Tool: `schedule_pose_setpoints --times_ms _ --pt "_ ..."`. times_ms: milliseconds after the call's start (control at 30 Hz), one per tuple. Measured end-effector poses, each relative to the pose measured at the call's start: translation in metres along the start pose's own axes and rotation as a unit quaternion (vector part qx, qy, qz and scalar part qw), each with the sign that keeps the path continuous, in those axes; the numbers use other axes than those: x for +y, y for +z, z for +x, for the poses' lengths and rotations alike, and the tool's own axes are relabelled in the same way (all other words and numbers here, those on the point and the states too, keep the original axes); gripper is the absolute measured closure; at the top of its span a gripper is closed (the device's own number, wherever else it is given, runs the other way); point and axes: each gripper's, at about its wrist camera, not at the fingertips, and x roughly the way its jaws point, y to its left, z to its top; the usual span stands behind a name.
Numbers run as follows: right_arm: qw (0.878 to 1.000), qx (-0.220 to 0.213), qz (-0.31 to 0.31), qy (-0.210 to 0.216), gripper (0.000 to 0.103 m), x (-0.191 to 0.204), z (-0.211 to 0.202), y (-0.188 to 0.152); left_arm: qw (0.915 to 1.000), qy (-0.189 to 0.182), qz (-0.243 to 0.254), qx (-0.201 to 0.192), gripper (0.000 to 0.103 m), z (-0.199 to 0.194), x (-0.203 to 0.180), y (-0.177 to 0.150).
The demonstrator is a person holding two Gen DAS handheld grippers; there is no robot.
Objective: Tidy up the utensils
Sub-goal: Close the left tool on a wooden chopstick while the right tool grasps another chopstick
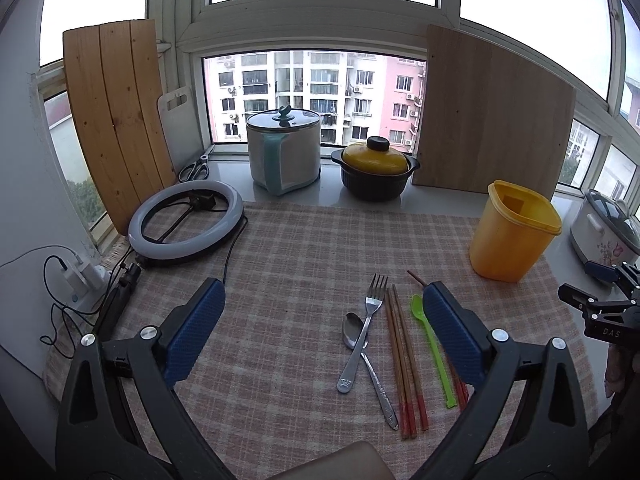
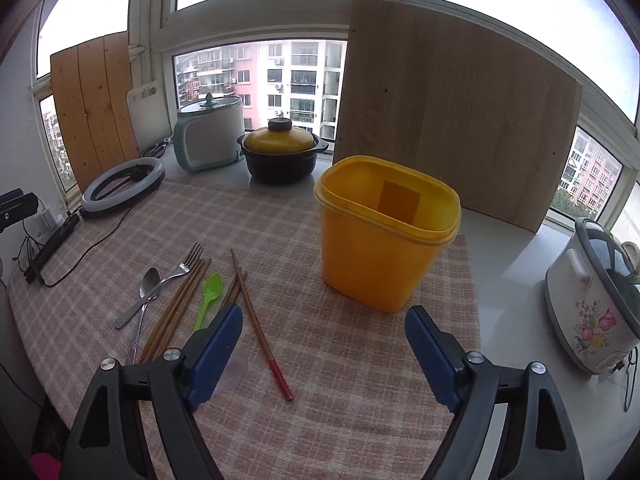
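On the checked cloth (image 1: 288, 264) lie a metal fork (image 1: 366, 328) crossed over a metal spoon (image 1: 354, 330), brown chopsticks (image 1: 402, 360) with red ends, and a green plastic spoon (image 1: 432, 344). My left gripper (image 1: 323, 292) hovers open above them, its right finger hiding more chopsticks. An empty yellow container (image 2: 384, 240) stands upright just beyond my right gripper (image 2: 324, 314), which is open and holds nothing. In the right wrist view one chopstick (image 2: 260, 332) lies apart beside the left finger, with the fork (image 2: 176, 272) and green spoon (image 2: 208, 296) further left.
A ring light (image 1: 186, 220) with cables and a power strip (image 1: 86, 276) sits at the left. On the sill stand a white pot (image 1: 284, 152), a yellow-lidded casserole (image 1: 374, 168) and two leaning wooden boards (image 1: 492, 120). A flowered rice cooker (image 2: 592, 300) stands at the right.
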Motion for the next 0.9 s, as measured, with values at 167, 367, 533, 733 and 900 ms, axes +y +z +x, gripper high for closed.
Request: schedule_pose_setpoints --times_ms 167,367,533,733,900 --pt "0.998 0.048 -0.017 0.031 0.035 0.006 0.027 -0.005 0.9989 -0.025 -0.011 0.039 0.024 0.018 0.008 -0.011" --pt "0.992 0.112 -0.022 0.056 0.047 0.01 0.06 -0.023 0.9945 -0.054 -0.025 0.086 0.046 0.041 0.01 -0.029" --pt "0.988 0.137 -0.023 0.069 0.057 0.016 0.077 -0.026 0.9911 -0.07 -0.014 0.112 0.057 0.056 0.004 -0.039" --pt "0.985 0.15 -0.044 0.077 0.061 0.026 0.094 -0.017 0.9864 -0.092 0.014 0.135 0.07 0.072 -0.007 -0.045" --pt "0.981 0.165 -0.058 0.085 0.064 0.035 0.108 -0.012 0.981 -0.112 0.013 0.158 0.075 0.084 -0.013 -0.051"
